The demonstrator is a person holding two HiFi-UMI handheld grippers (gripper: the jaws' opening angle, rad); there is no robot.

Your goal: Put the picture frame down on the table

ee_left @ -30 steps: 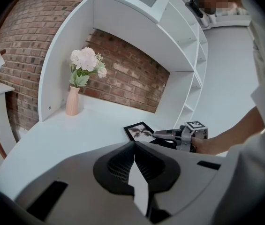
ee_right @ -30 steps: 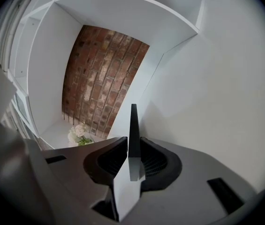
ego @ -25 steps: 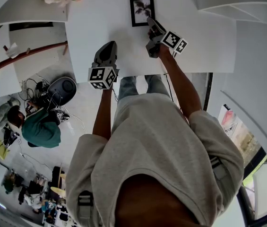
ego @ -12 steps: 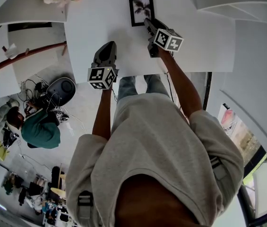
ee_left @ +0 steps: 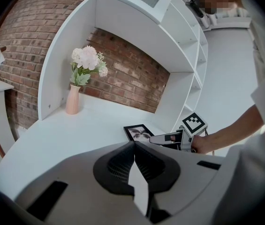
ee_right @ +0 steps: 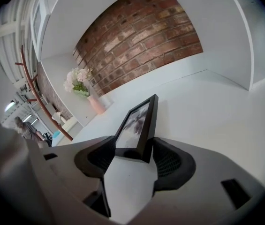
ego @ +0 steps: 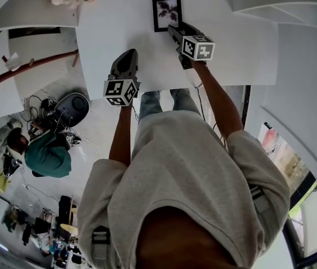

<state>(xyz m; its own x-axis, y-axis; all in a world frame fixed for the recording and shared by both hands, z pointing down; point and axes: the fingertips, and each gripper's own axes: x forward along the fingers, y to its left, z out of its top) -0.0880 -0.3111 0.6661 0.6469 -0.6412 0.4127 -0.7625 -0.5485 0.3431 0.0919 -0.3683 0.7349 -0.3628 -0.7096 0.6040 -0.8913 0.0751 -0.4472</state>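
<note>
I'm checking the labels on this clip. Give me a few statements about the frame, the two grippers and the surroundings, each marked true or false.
1. The picture frame lies on the white table. True.
2. The left gripper holds the frame. False: its jaws are together and empty. The frame's near end sits between the jaws of the right gripper, which have just been opening.
3. A pink vase of flowers stands on the white surface. True.
4. The back wall is green tile. False: it is a brick wall.
</note>
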